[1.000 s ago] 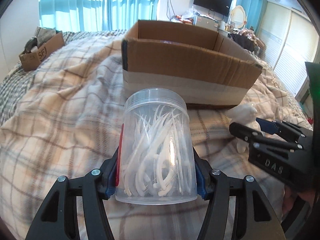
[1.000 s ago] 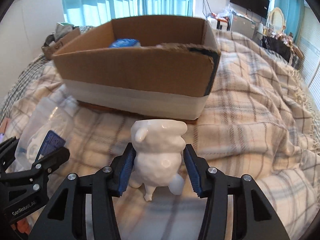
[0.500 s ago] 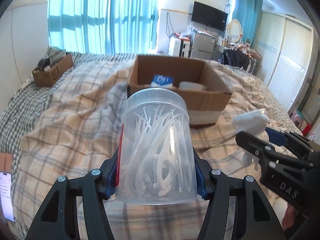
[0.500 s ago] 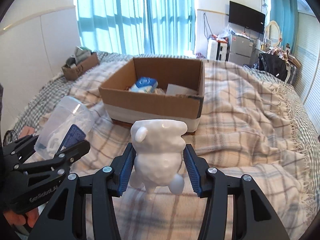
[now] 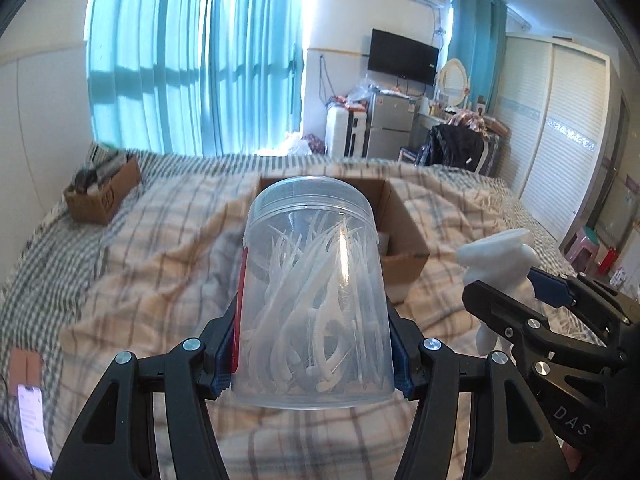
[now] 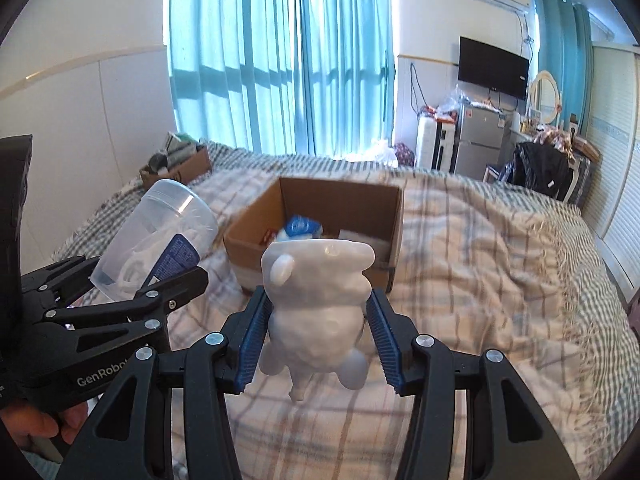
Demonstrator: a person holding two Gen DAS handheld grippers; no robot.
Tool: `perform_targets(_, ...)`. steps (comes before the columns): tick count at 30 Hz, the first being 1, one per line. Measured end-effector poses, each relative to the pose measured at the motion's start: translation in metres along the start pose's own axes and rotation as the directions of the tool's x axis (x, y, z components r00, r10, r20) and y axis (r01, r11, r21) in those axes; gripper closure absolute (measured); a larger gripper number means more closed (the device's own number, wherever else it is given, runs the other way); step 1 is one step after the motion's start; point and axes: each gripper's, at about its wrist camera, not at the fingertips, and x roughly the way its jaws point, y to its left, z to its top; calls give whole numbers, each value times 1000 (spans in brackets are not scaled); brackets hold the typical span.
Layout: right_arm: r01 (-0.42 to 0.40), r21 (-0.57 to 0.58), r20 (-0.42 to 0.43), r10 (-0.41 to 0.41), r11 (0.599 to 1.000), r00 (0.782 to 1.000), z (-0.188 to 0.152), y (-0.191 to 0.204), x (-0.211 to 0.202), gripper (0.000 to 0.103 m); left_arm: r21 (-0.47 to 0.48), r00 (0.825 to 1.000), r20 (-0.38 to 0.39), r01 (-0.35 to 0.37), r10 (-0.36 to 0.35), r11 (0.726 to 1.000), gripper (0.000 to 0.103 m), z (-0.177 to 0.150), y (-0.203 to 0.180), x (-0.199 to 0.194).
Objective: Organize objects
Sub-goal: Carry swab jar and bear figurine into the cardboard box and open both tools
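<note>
Bedroom light pours through turquoise curtains (image 6: 280,60) onto a bed covered with a plaid blanket (image 6: 500,260), and an open cardboard box (image 6: 340,200) sits on the blanket at about twelve o'clock in both wrist views, already holding a blue-and-white packet (image 6: 300,226) and some pale items I cannot identify. A smaller box of clutter (image 5: 102,196) rests near the wall at ten o'clock in the left view.

Both tools are loaded and held above the bedding. The left gripper (image 5: 316,356) is clamped on a clear plastic jar (image 5: 314,296) filled with thin white curved pieces, its lid end pointing toward the box. The right gripper (image 6: 318,332) squeezes a white figurine (image 6: 318,300) between its blue pads (image 6: 252,336), gripping the lumpy body with small limbs hanging below. In the left view the figurine appears at three o'clock, just beside the jar but apart from it.

The likely next step is carrying both items over the box rim and releasing them. Risks, as I judge them: the jar's smooth tapered wall could slide out of the pads if tilted further; the figurine's uneven surface gives a shaky hold and it may chip if dropped from height; and the two tools, travelling side by side toward one opening, could knock together or catch the cardboard wall.
</note>
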Motion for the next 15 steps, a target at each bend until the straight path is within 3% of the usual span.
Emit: perform_targets(15, 15, -19, 78, -13, 1000, 997, 91, -19, 47, 54, 43, 997, 82, -1, -3, 999, 41, 81, 11, 48)
